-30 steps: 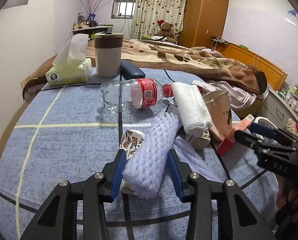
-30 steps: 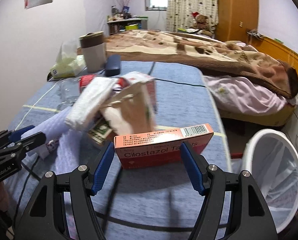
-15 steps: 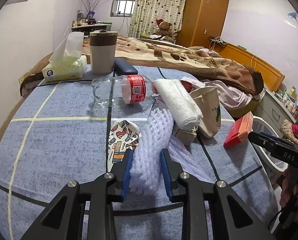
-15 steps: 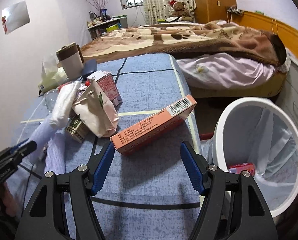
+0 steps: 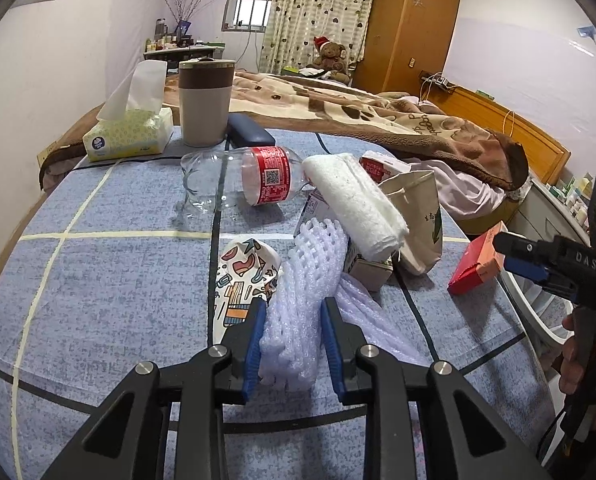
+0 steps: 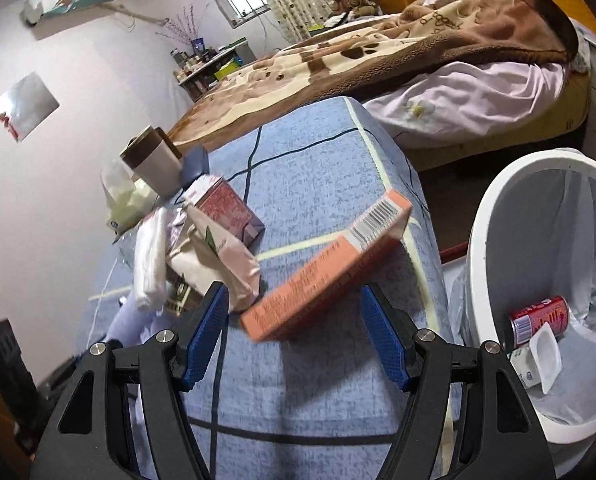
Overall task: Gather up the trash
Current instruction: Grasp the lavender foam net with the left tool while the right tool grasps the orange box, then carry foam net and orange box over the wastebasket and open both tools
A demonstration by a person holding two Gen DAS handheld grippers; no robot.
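Blue checked table, tissue pack, mug, bottle

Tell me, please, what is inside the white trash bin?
Inside the white trash bin lie a red can, a white plastic cup and a small carton. The rim and gripper hide the rest of its bottom.

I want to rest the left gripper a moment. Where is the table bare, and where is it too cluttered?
Bare cloth lies left of the bottle and paper cup, below the tissue box, and along the near edge before the left gripper. The foam net, towel and bag crowd the middle.
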